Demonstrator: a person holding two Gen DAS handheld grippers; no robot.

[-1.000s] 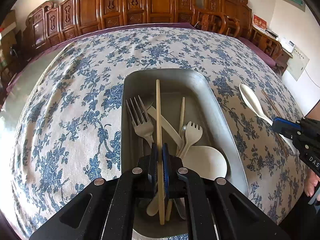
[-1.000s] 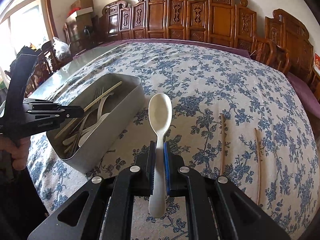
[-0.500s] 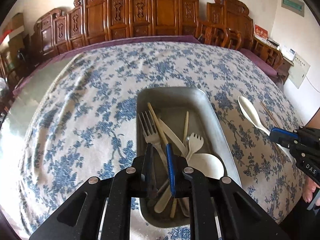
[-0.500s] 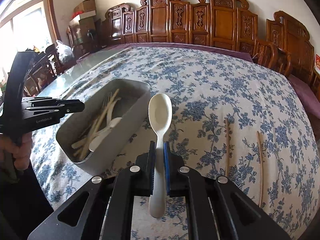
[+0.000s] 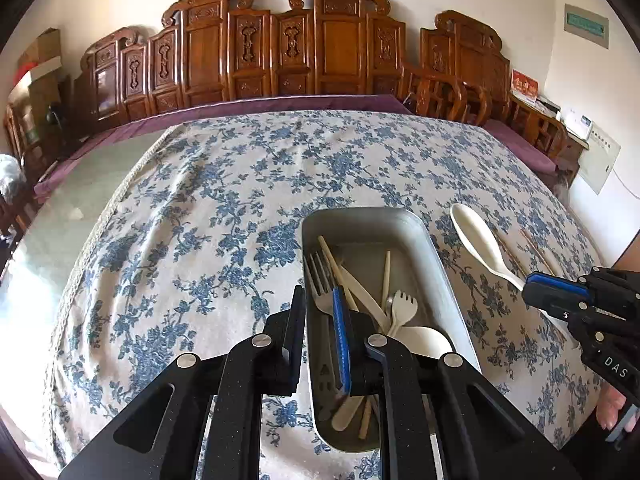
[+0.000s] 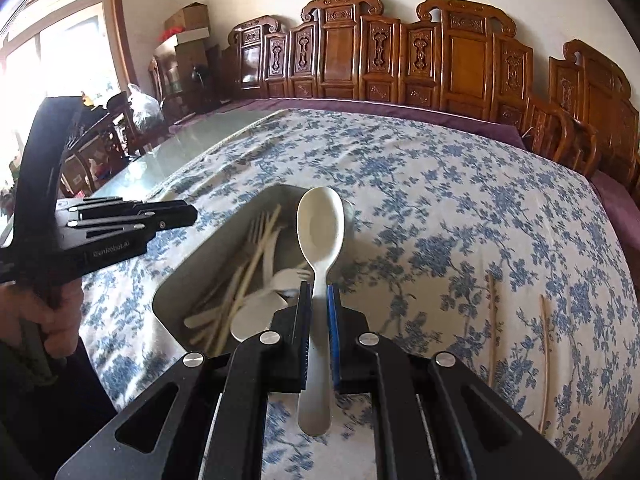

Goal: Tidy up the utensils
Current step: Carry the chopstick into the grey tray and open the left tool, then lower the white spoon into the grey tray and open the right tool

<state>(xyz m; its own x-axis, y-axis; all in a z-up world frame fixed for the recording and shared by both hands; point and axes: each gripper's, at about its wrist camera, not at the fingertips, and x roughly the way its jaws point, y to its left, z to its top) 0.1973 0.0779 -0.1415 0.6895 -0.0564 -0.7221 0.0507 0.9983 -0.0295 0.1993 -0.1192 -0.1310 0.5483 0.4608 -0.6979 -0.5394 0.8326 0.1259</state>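
A floral blue-and-white cloth [image 5: 224, 216] covers the counter, and on it sits a grey metal tray [image 5: 440, 280], long and rounded at the corners. Inside lie a metal fork [image 5: 320, 280], pale chopsticks [image 5: 334, 268], a cream knife [image 5: 360, 286], a small cream fork [image 5: 402, 304] and a cream spoon bowl [image 5: 424, 340], all heaped lengthwise.

The left gripper [image 5: 320, 332] hovers over the tray's near left end; its jaws have just been opening and now stand slightly apart with nothing pinched between them.

The right gripper [image 6: 318, 320] is clenched on the handle of a white spoon [image 6: 320, 232], bowl pointing forward and raised above the tray's far right rim.

Two thin wooden chopsticks [image 6: 492, 320] lie on the cloth to the right of that gripper, well apart from the tray.
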